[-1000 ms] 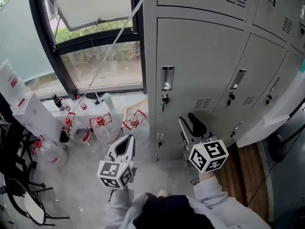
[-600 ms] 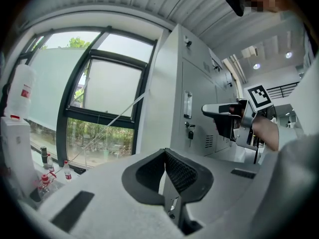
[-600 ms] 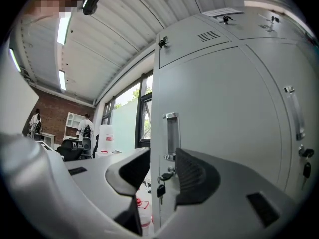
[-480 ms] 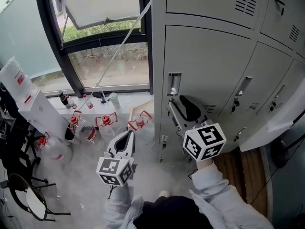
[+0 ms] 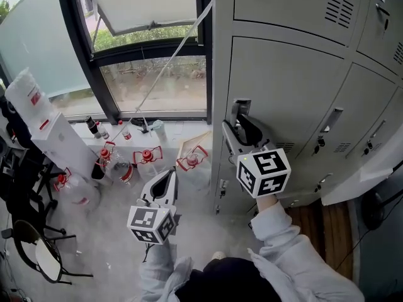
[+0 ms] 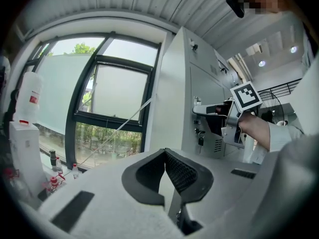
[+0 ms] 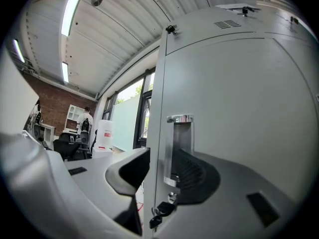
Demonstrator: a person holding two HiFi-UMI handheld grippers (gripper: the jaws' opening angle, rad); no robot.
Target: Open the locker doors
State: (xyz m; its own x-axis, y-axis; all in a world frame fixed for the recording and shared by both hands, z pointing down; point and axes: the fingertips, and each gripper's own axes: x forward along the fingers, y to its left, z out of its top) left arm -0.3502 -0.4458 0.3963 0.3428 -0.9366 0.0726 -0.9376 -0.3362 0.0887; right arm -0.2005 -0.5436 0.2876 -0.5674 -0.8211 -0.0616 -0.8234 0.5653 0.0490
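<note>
The grey lockers stand with their doors shut. The left middle door has a recessed metal handle with a key hanging in the lock below it. My right gripper is level at that handle, open. One jaw is outside the locker's left edge and the other is in the handle recess; I cannot tell whether either touches. My left gripper is shut on nothing, in the air left of the lockers. The left gripper view shows the right gripper at the door.
More locker doors with handles run to the right. A white panel leans at the far right. Glass bottles with red clasps stand on the floor under the window. A white box and a black chair are at left.
My right gripper has risen and moved in to the door, from below the handle to level with it. The left gripper has lifted slightly and stays shut.
</note>
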